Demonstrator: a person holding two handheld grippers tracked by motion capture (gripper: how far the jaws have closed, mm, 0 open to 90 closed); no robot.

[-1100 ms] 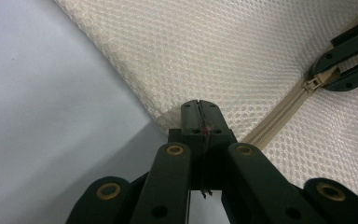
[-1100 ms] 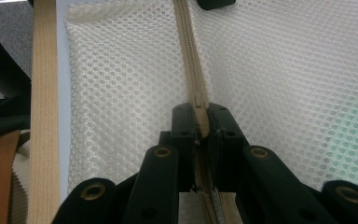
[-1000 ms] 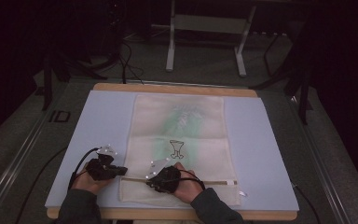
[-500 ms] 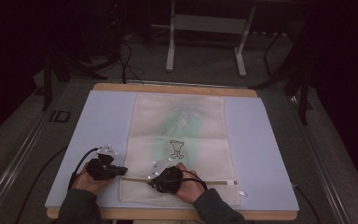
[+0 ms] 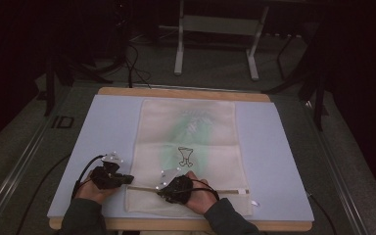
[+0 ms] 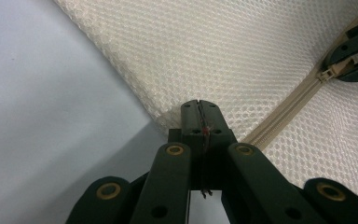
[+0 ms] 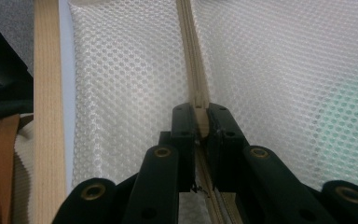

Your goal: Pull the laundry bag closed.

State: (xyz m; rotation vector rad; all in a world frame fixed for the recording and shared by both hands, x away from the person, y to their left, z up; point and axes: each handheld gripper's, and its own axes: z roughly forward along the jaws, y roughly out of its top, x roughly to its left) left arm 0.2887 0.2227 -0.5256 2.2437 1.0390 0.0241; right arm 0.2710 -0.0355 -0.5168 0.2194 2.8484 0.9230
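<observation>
A cream mesh bag (image 5: 188, 134) lies flat on a pale blue mat (image 5: 103, 127). A zipper (image 5: 220, 190) runs across its near end. Something green shows faintly through the mesh. My left gripper (image 5: 129, 180) is shut on the bag's left edge, just beside the zipper's end; in the left gripper view its jaws (image 6: 199, 109) pinch the mesh corner (image 6: 168, 114). My right gripper (image 5: 160, 188) points left along the zipper and is shut on the zipper pull (image 7: 201, 122). From the left gripper view, the right gripper (image 6: 349, 60) clamps that pull (image 6: 328, 72).
The mat covers a wooden table whose edge (image 5: 186, 92) shows at the back and front (image 7: 46, 93). A metal stand (image 5: 181, 44) and cables sit on the dark floor behind. A small white scrap (image 5: 254, 201) lies by the bag's near right corner.
</observation>
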